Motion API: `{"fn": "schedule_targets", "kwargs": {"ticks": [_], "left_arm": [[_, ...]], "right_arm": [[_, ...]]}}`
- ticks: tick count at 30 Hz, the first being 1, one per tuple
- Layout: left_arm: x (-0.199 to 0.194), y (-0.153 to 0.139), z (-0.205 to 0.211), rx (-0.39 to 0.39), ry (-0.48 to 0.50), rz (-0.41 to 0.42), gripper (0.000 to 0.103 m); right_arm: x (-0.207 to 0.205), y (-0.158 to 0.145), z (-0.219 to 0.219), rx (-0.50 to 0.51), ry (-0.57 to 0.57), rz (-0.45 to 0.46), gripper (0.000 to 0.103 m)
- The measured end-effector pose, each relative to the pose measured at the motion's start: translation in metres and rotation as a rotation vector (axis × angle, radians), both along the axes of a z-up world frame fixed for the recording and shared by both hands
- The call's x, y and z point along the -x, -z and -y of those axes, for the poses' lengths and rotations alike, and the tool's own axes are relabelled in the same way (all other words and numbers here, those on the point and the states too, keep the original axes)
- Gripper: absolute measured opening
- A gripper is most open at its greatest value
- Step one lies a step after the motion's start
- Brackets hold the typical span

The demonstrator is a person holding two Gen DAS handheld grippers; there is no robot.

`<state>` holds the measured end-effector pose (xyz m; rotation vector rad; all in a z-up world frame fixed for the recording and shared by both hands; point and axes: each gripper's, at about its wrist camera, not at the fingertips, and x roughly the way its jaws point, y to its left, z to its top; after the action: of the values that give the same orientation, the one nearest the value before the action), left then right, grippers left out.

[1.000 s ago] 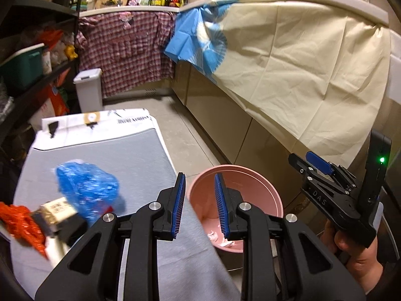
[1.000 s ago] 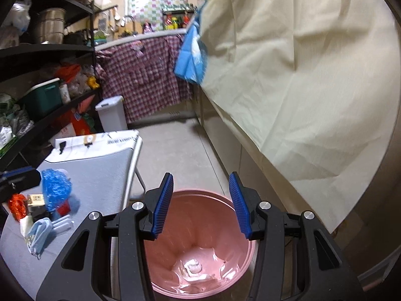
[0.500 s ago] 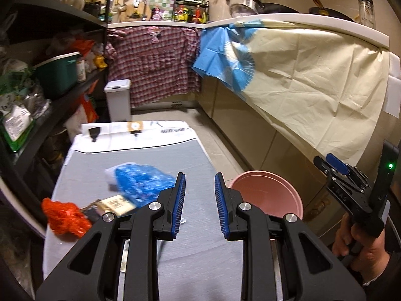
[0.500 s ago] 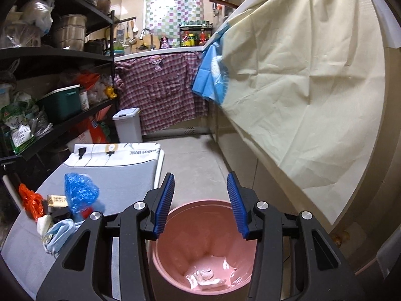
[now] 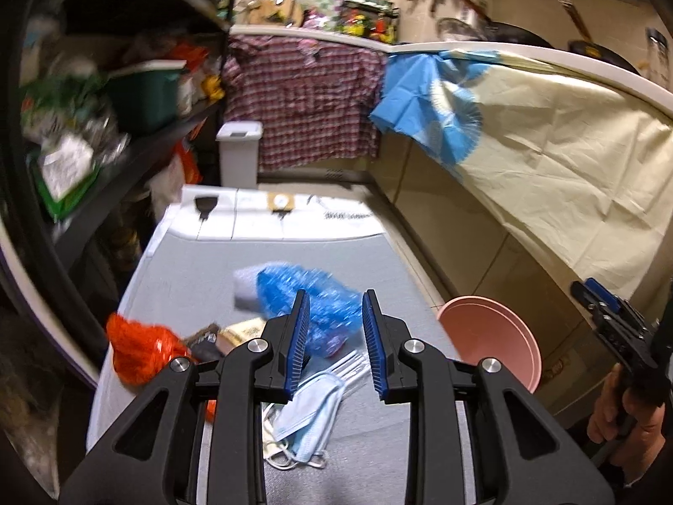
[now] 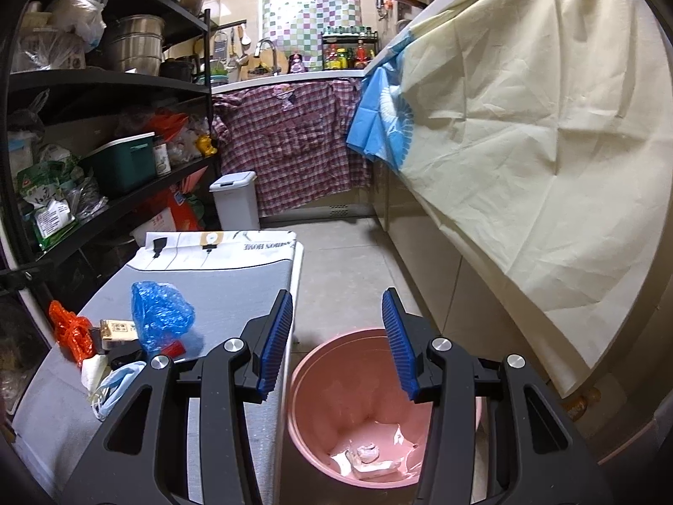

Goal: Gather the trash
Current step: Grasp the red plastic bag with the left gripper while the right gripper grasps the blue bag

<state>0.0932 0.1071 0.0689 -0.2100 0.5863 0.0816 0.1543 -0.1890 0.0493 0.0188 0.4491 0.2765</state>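
Trash (image 6: pixel 162 322) near "HOME"-printed cloth edge (image 6: pixel 256 246)

Narrow kitchen: black shelving (image 6: pixel 105 80) left, cream-draped counter (image 6: pixel 525 134) right, tiled floor (image 6: pixel 349 261), checkered window (image 6: pixel 309 12).

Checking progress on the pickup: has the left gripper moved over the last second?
Yes. The left gripper swung left, off the pink bin and over the blue bag on the table.

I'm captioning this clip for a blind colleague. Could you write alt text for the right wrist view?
The open, empty right tool hangs above a pink bin with a few crumpled white scraps at its bottom. To its left, a grey-covered table carries a blue plastic bag, an orange bag and a pale blue face mask, in a narrow kitchen.
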Motion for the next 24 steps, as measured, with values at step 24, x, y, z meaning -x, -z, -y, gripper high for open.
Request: {"fn": "schedule_targets", "kwargs": {"ticks": [24], "left_arm": [[0.008, 0.044, -0.098, 0.055, -0.340, -0.015, 0.026]], "right_arm": [[-0.032, 0.043, -0.140, -0.027, -0.330, -0.107, 0.016]]}}
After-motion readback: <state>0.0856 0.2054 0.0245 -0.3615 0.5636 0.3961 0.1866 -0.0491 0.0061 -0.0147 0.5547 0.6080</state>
